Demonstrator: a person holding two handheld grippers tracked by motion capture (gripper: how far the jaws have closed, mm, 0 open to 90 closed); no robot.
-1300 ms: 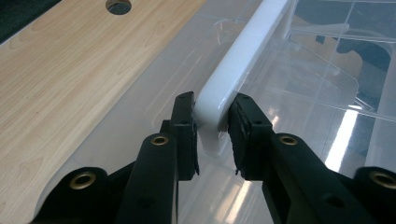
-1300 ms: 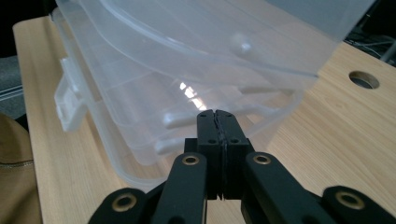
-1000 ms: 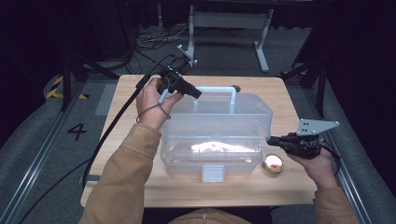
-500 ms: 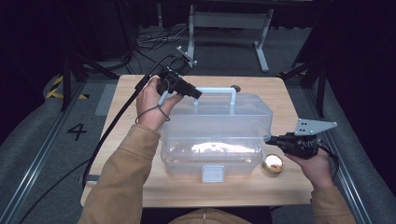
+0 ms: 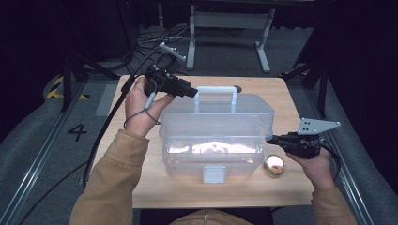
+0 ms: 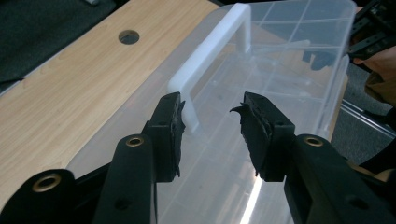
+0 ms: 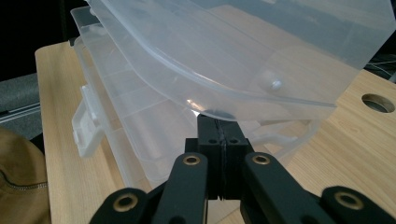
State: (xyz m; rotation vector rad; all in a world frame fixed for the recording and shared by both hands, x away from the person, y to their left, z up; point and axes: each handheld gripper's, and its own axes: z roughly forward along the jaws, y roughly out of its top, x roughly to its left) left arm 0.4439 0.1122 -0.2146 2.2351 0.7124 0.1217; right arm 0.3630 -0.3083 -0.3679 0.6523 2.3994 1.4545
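So the clear plastic box (image 5: 216, 136) sits in the middle of the worktop (image 5: 263, 89), latch tab facing the person, and its lid (image 7: 243, 51) is lifted a bit on the right end. In the right gripper view you can see the lid edge riding up off the base, with the right gripper (image 5: 271, 139) tucked under that edge. Its fingers are clenched together with nothing between them, so it works as a wedge or prop, not a grip.

The left gripper (image 5: 193, 92) is up by the white handle (image 5: 216, 92) at the back left. Its fingers have just been opening and stand released, with the handle post just ahead of them, not pinched.

If the job here is getting the lid open, I'd say go easy: the box is light and will probably slide or tip if the right side gets levered too hard. Best bet is keeping the right tips under the rim and lifting straight up, while the left goes back on the handle or presses down on the base to steady it. Watch the little gold tin (image 5: 274, 165) sitting just beside the box's front right corner, it's easy to bump.
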